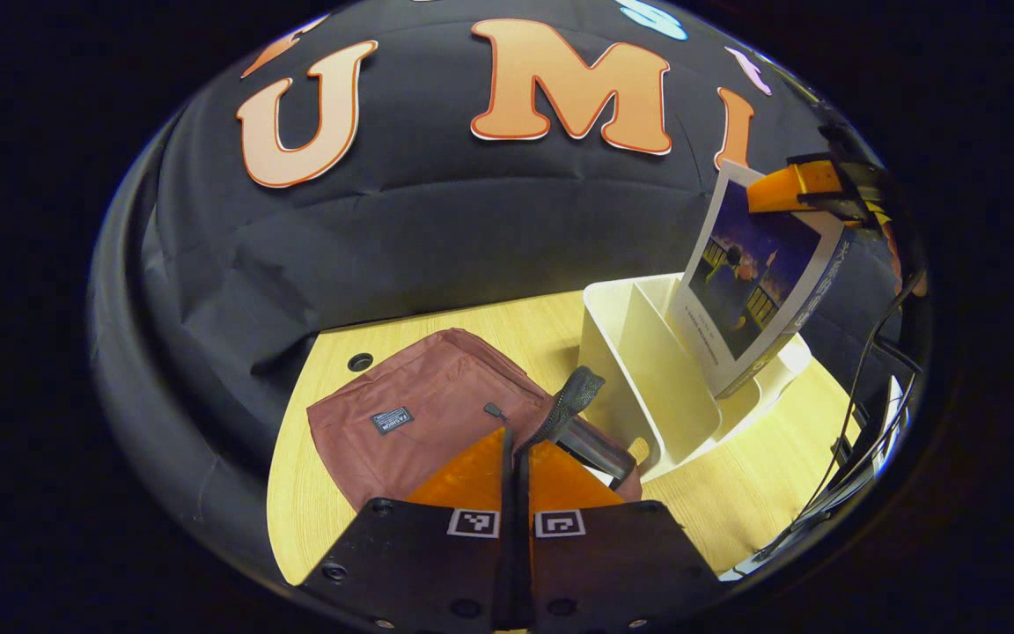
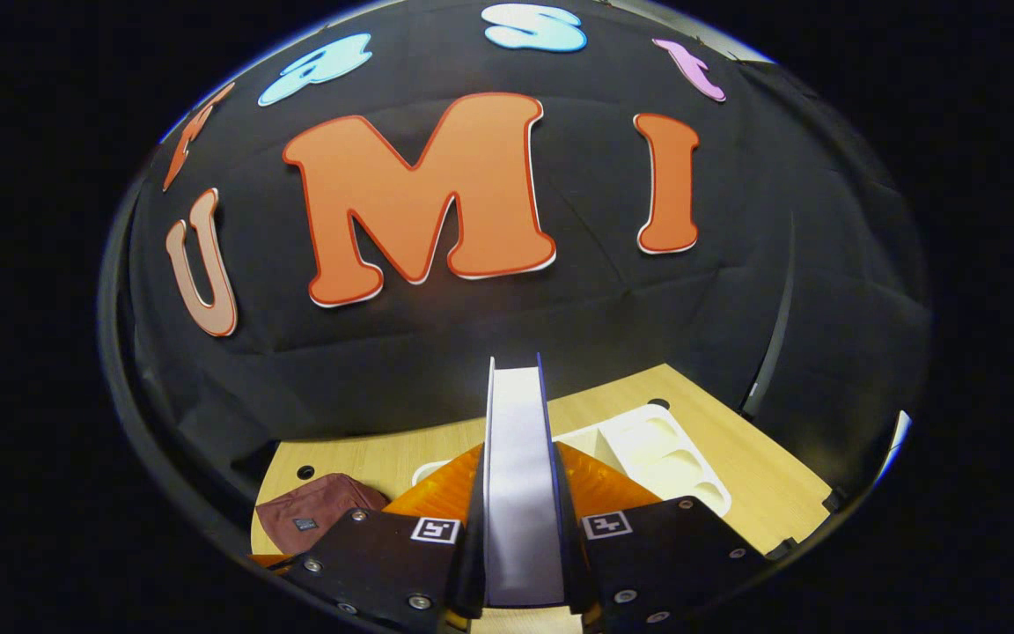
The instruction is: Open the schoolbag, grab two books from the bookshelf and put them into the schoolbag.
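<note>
The schoolbag (image 1: 437, 396) is a dull brick red, with a small black patch bearing pale lettering on its front and a black zip and strap along its opened edge. In the right gripper view the schoolbag (image 2: 318, 515) shows the same reddish brown. The bookshelf (image 1: 648, 370) is plain cream white all over, its compartments (image 2: 661, 453) the same shade inside. The book (image 1: 758, 286) has a cover picture in deep violet and dark blue with orange and yellow touches, framed by a white border; its spine is greyish blue. Seen edge-on, the book (image 2: 518, 493) shows white pages between dark blue covers. The tabletop (image 1: 762, 475) is pale yellow wood with a faint grain.
</note>
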